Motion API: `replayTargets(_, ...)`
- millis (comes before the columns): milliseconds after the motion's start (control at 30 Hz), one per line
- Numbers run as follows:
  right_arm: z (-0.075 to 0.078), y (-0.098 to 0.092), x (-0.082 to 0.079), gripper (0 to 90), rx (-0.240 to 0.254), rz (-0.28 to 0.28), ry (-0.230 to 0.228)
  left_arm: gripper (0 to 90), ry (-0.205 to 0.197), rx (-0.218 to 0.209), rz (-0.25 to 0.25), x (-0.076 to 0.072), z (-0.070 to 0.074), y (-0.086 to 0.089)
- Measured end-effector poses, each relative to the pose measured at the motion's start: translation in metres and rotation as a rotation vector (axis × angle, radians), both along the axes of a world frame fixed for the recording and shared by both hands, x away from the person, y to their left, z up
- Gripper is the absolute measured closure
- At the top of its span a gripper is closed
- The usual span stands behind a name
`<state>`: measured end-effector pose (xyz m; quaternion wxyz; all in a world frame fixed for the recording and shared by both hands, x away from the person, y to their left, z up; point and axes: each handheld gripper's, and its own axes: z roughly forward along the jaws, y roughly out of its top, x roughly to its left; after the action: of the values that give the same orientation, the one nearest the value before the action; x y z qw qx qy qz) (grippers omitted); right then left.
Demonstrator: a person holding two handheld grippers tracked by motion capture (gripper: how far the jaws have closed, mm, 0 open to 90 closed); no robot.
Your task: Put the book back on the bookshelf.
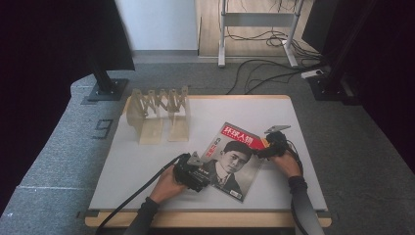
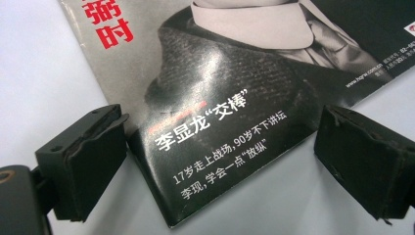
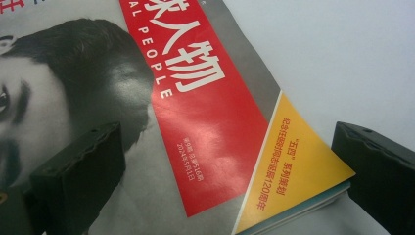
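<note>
- High view: your worktop (image 1: 147, 161) is white with a wooden edge. A pale wooden accordion rack (image 1: 157, 111) stands in the upper left of the frame, well apart from both your hands; nothing lies between it and the magazine. The magazine (image 1: 234, 157) sits right of centre, cover up, tilted so its long axis runs from the upper left to the lower right of the frame, with the red title band at the top. Your left gripper (image 1: 192, 172) is at its lower left corner, your right gripper (image 1: 272, 143) at its upper right corner.
- Left gripper view: your jaws stand wide apart, one on each side of the magazine's (image 2: 230, 112) corner, which points toward the bottom of the frame. They grasp nothing; the left jaw looks to be just beside the cover's edge.
- Right gripper view: your jaws are again wide and empty. The magazine's (image 3: 205, 127) yellow-triangle corner lies between them, close to the right-hand jaw.
</note>
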<state>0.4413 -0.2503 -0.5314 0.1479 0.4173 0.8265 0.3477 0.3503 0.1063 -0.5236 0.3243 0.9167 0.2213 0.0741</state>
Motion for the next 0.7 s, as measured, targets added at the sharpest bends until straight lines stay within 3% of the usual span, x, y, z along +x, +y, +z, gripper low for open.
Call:
replayTargets(200,-0.001,0.004,-0.014,0.4,0.006,0.005,-0.006,6.2,-0.014,-0.019,0.002,-0.021,-0.002,0.006)
replayTargets(433,0.002,-0.003,-0.024,3.6,0.009,-0.048,0.005,6.2,-0.017,-0.029,-0.003,-0.029,-0.003,0.007)
replayTargets(700,0.001,0.001,-0.037,0.6,0.032,-0.036,0.015,6.2,-0.018,-0.030,-0.010,-0.037,-0.003,0.005)
